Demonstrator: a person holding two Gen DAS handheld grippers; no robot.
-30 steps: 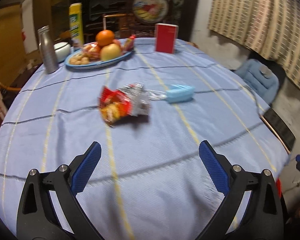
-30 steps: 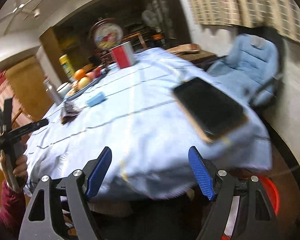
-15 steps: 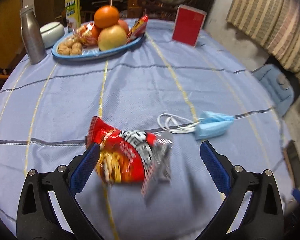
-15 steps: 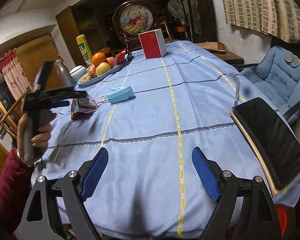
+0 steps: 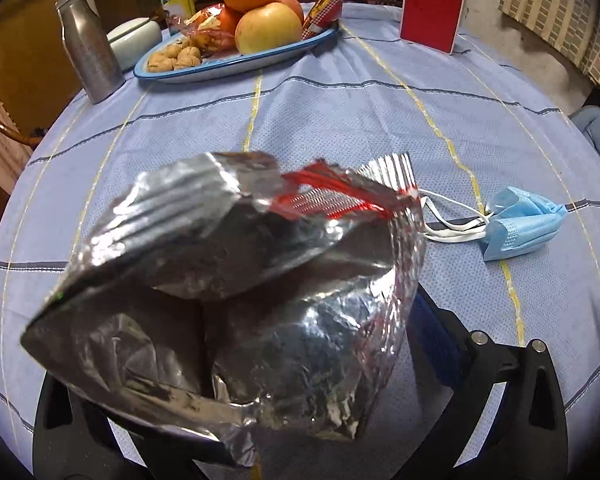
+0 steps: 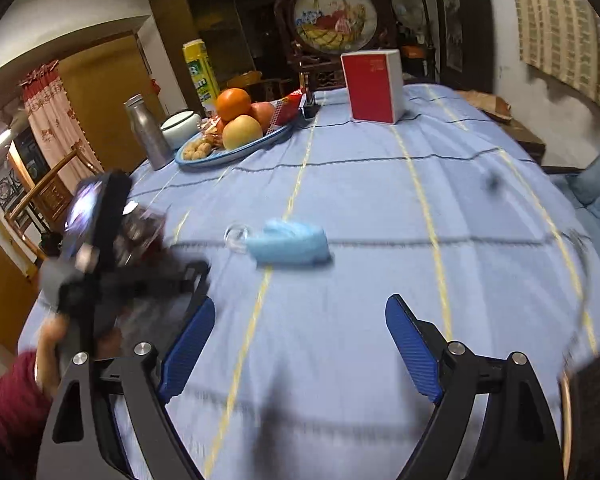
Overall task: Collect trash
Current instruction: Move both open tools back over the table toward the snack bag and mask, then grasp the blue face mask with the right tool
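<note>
A crumpled snack bag (image 5: 236, 280), silver inside with a red edge, fills the space between my left gripper's (image 5: 296, 300) fingers, its mouth facing the camera. The jaws stand wide. The right pad (image 5: 436, 340) sits at the bag's edge and the left finger is hidden behind it. A blue face mask (image 5: 520, 224) with white loops lies on the cloth just right of the bag. In the right wrist view the mask (image 6: 288, 240) lies ahead of my right gripper (image 6: 300, 344), which is open and empty. The left gripper (image 6: 100, 260) shows blurred at the left, over the bag (image 6: 148, 224).
At the far side stand a blue fruit plate (image 5: 236, 68), a metal bottle (image 5: 88, 48), a white bowl (image 5: 134, 38) and a red box (image 5: 432, 8). A dark tablet (image 6: 596, 400) lies at the table's right edge. A blue chair (image 6: 592, 184) stands beyond. A red sleeve (image 6: 12, 392) is at lower left.
My left gripper came forward and down over the snack bag, which now fills its view. My right gripper swung left across the table, from the tablet towards the mask.
</note>
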